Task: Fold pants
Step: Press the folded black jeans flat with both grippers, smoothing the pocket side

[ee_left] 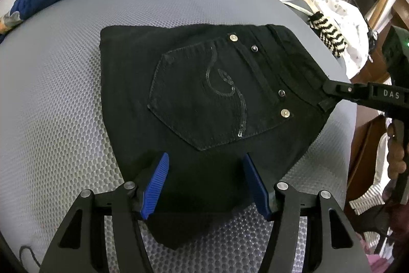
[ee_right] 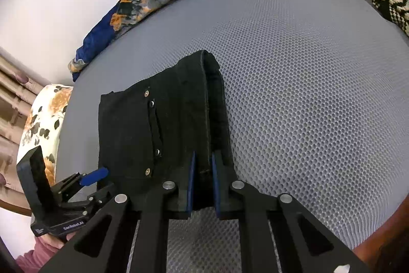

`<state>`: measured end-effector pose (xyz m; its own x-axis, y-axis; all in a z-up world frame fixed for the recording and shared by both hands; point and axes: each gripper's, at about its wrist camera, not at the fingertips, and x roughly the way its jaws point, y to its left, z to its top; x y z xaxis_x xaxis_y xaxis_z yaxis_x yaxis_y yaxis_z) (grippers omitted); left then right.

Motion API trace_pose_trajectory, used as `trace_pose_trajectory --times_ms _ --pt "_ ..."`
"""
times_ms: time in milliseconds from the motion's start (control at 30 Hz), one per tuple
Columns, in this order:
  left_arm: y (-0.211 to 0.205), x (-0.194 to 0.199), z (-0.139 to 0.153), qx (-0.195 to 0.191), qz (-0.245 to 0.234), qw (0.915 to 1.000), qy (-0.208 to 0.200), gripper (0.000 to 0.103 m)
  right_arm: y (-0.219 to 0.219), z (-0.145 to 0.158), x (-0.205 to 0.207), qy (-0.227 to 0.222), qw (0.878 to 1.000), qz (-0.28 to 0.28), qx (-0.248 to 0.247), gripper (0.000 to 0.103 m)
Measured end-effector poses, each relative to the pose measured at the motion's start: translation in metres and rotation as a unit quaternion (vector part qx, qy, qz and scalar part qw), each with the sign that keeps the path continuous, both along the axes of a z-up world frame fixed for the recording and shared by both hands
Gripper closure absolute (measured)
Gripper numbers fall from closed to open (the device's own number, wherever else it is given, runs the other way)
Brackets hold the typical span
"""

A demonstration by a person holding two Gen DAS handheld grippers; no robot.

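The pants lie folded into a compact stack on the mattress, pocket side up. The left gripper is spread wide, with the near edge of the stack between its fingers and nothing clamped. The right gripper is nearly closed and pinches the waistband corner directly ahead of it.

Judged step: final squaring of the fold.
- Keep the right pinch light; pull only enough to flatten the band.
- Press the left fingers down on the near edge to hold the layers aligned.
- Release the right grip without dragging the top layer.
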<state>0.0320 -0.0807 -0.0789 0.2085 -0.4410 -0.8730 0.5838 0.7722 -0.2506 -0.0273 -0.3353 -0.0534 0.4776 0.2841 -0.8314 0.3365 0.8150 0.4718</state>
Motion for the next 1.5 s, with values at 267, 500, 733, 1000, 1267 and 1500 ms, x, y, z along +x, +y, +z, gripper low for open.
trace_pose_trajectory --times_ms 267,500,733,1000,1267,1500 --pt "-0.008 -0.005 -0.009 0.021 0.0 0.9998 -0.006 0.041 -0.002 -0.027 0.002 0.031 0.999 -0.002 0.007 0.093" --pt "-0.014 -0.003 -0.014 0.023 0.003 0.9997 -0.007 0.041 -0.002 -0.03 0.006 0.036 0.999 0.002 0.01 0.091" --pt "-0.013 -0.002 -0.013 0.026 0.009 0.9996 -0.012 0.041 -0.006 -0.033 0.014 0.039 0.999 0.008 0.01 0.082" --pt "-0.012 0.001 -0.004 0.038 0.02 0.9984 -0.036 0.037 -0.008 -0.027 0.02 0.032 0.999 0.031 -0.013 0.063" --pt "-0.001 0.011 0.005 0.042 0.045 0.9964 -0.059 0.036 -0.01 -0.018 0.032 0.022 0.998 0.04 -0.031 0.049" --pt "0.023 0.025 0.003 0.016 0.08 0.9961 -0.036 0.035 -0.017 -0.029 0.04 0.028 0.998 0.047 -0.013 0.047"
